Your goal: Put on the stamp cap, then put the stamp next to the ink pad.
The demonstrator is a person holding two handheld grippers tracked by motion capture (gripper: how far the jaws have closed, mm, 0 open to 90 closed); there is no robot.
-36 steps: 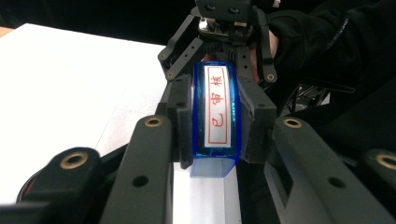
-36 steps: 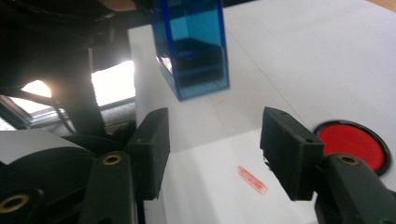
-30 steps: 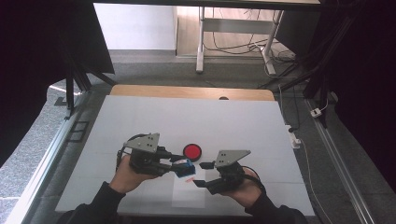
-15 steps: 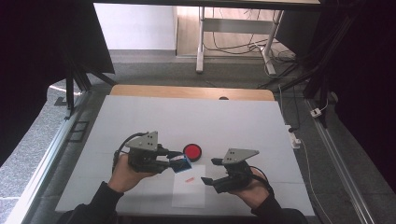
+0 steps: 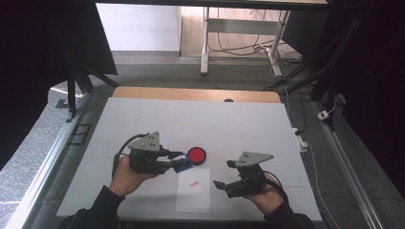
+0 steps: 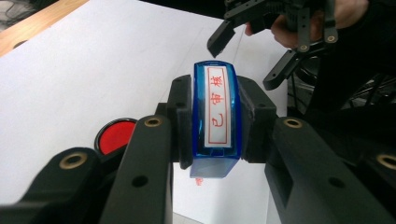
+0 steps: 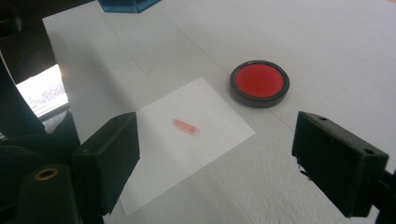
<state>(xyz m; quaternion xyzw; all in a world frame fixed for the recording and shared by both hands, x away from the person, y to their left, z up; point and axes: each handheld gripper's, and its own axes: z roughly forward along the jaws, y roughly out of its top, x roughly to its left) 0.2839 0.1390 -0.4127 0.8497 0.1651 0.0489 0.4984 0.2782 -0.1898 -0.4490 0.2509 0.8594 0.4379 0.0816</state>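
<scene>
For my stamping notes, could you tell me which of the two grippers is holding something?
The left gripper: its jaws clamp the blue stamp, while the right gripper stands open and empty.

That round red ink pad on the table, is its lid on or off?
Off: the ink pad shows its bare red surface inside the dark rim, with no lid on it.

Looks like a lab: white-topped wooden table (image 5: pixel 143 119) inside black curtains (image 5: pixel 43 57), metal-framed desk (image 5: pixel 239 28), loose cables on floor (image 5: pixel 234 47).

Blue stamp (image 6: pixel 215 122): white label, red framed characters "已审核". Paper sheet (image 7: pixel 187 144): red imprint, too small to read.
</scene>
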